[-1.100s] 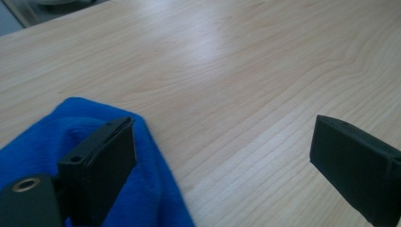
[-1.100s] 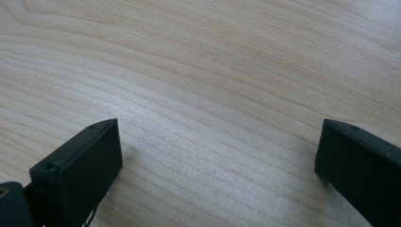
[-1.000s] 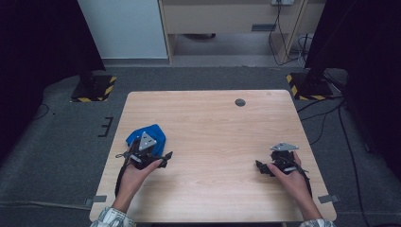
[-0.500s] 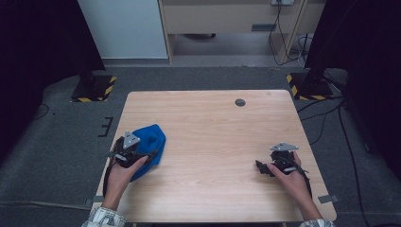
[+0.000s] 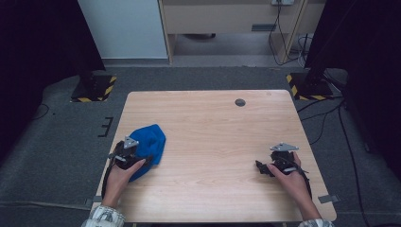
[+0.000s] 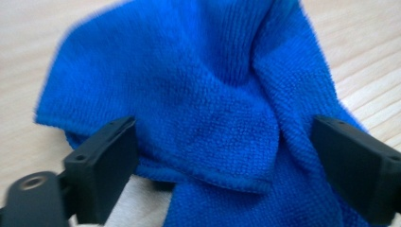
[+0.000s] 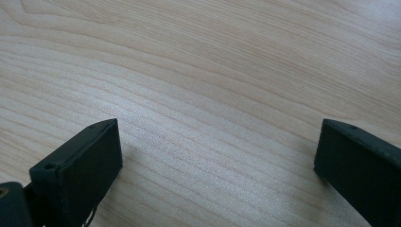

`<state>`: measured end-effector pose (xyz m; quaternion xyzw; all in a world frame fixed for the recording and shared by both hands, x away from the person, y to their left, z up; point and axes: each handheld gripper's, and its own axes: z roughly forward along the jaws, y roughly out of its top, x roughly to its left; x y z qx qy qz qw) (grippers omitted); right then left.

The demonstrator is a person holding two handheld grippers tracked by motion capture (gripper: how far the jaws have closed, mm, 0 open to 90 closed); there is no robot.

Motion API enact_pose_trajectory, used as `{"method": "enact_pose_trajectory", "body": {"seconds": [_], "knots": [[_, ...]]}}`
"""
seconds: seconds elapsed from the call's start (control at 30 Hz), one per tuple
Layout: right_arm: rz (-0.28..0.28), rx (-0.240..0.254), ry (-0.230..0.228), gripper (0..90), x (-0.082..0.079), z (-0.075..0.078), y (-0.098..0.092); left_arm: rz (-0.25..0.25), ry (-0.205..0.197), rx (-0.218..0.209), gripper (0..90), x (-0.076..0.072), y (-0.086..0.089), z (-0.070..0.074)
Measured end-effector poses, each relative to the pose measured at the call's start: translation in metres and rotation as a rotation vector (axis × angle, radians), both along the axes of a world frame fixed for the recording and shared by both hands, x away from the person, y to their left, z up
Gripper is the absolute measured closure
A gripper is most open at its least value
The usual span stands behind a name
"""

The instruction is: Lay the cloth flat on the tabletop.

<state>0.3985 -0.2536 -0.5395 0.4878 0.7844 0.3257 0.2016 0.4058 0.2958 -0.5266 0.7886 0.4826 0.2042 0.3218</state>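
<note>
- While your left tongs point(image 6: 222, 156) stood with their jaws spread wide around the blue cloth point(image 5: 147, 146), nothing was actually pinched yet; the cloth lay bunched near the left edge of the tabletop point(image 5: 213, 127), touching the wood.
- From the left gripper view, the black jaws sat on either side of a raised fold, with a stitched hem running between them.
- Your right tongs point(image 5: 269, 168) were wide open too, holding nothing, resting low over bare wood well apart from the cloth.
- My worry was this: had you closed on that fold alone, you could have caught just one loose layer, and the rest might have dragged or slipped free.
- Another risk was the edge: the cloth lay close to the tabletop's left side, so a sideways tug could have pulled it over.
- A jaw tip pressed too low could have scraped the wood rather than gathered fabric.
- As for the material, the cloth looked like soft microfibre, a fine nubbly weave, limp and crumpled into rounded folds.
- Pale wood grain ran in long smooth bands across the tabletop, with a small dark round spot point(image 5: 240, 102) near the far edge.
</note>
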Motion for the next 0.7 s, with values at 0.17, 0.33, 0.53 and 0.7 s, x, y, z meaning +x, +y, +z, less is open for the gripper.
{"method": "enact_pose_trajectory", "body": {"seconds": [0.17, 0.33, 0.53, 0.7], "knots": [[0.000, -0.001, 0.002, 1.7, -0.001, 0.000, 0.000, -0.030, 0.021, -0.042, 18.8, 0.002, -0.001, -0.003], [-0.001, -0.001, 0.003, 1.7, -0.001, 0.000, 0.000, -0.092, 0.018, -0.083, 47.0, 0.001, 0.003, -0.001], [0.000, -0.001, 0.003, 1.7, -0.001, 0.000, 0.000, -0.111, 0.045, -0.096, 69.9, 0.000, 0.000, 0.002], [-0.001, 0.002, 0.001, 1.7, -0.002, 0.000, 0.001, -0.115, 0.025, -0.055, 72.8, -0.001, -0.008, 0.006]]}}
